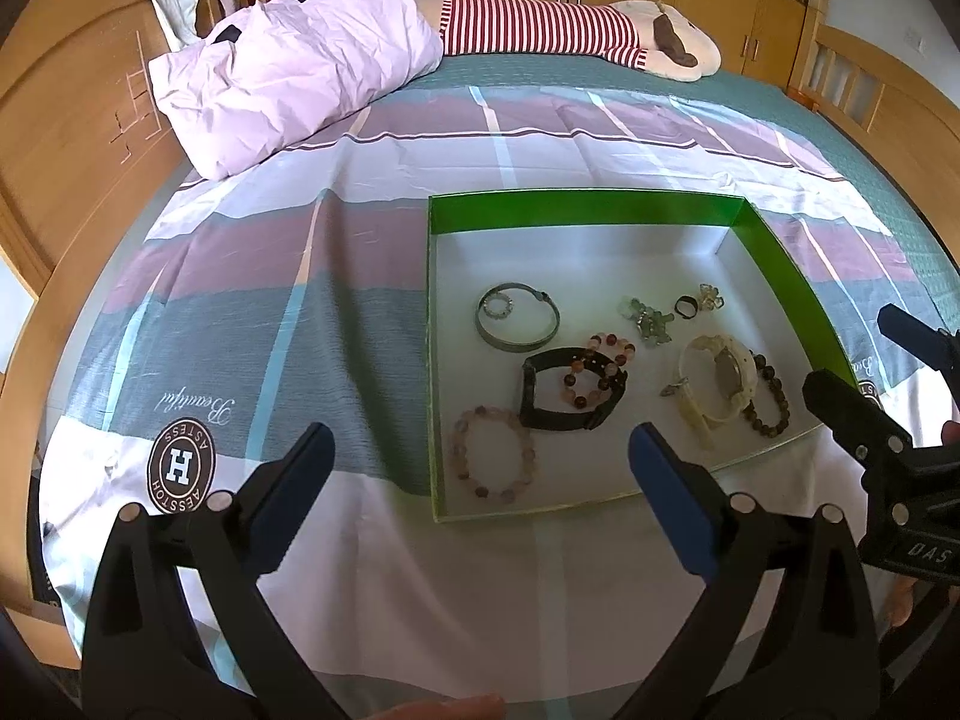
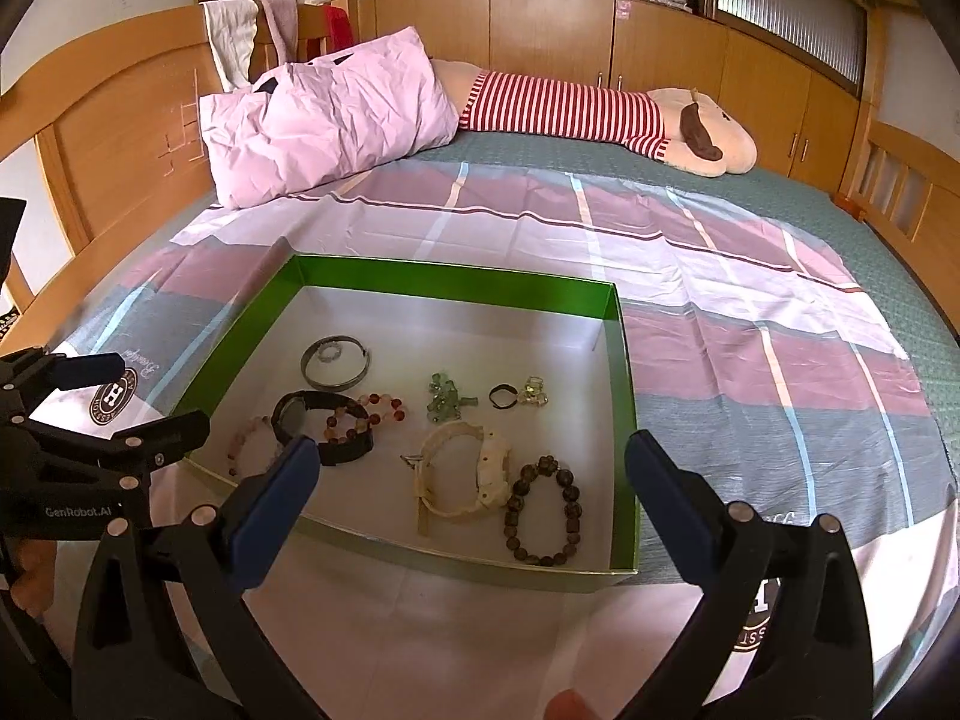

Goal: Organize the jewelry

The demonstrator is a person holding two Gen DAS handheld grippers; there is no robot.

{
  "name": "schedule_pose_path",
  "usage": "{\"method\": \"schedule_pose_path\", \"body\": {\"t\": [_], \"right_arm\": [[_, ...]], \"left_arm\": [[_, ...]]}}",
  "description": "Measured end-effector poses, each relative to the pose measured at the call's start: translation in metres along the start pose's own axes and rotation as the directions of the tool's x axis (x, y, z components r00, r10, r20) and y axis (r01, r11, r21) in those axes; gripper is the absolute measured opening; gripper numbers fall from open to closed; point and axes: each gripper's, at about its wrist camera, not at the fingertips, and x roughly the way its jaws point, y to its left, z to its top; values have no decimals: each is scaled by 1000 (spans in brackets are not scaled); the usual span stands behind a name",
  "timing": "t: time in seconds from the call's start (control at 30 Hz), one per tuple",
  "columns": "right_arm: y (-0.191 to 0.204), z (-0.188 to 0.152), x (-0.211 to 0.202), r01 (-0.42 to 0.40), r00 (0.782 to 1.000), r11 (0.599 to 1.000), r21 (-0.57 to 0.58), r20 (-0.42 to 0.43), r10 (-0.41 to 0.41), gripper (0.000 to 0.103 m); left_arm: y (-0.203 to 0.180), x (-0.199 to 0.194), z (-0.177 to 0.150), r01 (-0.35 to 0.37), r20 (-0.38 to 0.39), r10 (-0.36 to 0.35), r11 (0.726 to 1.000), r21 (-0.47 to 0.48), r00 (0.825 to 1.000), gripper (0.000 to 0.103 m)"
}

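Note:
A shallow green box (image 1: pixel 588 213) (image 2: pixel 456 282) with a white floor lies on the bed. In it lie a metal bangle (image 1: pixel 519 324) (image 2: pixel 335 363), a black watch (image 1: pixel 570 396) (image 2: pixel 324 420), a red bead bracelet (image 1: pixel 597 378) (image 2: pixel 366 417), a pink bead bracelet (image 1: pixel 495 456), a cream watch (image 1: pixel 717 384) (image 2: pixel 462 477), a dark bead bracelet (image 1: pixel 768 396) (image 2: pixel 543 510), green charms (image 2: pixel 447 402) and rings (image 2: pixel 516 396). My left gripper (image 1: pixel 480 456) is open and empty at the box's near left corner. My right gripper (image 2: pixel 471 468) is open and empty above the box's near edge.
The bed has a striped sheet (image 1: pixel 270 276). A pink pillow (image 1: pixel 288 72) and a striped plush toy (image 1: pixel 570 30) lie at the far side. A wooden headboard (image 1: pixel 66 120) stands on the left. The right gripper shows at the right edge of the left wrist view (image 1: pixel 870 396).

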Motion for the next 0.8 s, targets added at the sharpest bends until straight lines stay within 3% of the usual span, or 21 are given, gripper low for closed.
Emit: {"method": "schedule_pose_path", "body": {"t": [0.8], "right_arm": [[-1, -2, 0, -1, 1000, 1000, -4, -2, 1, 102]], "left_arm": [[-6, 2, -2, -3, -6, 3, 1000, 22, 1000, 100]]}}
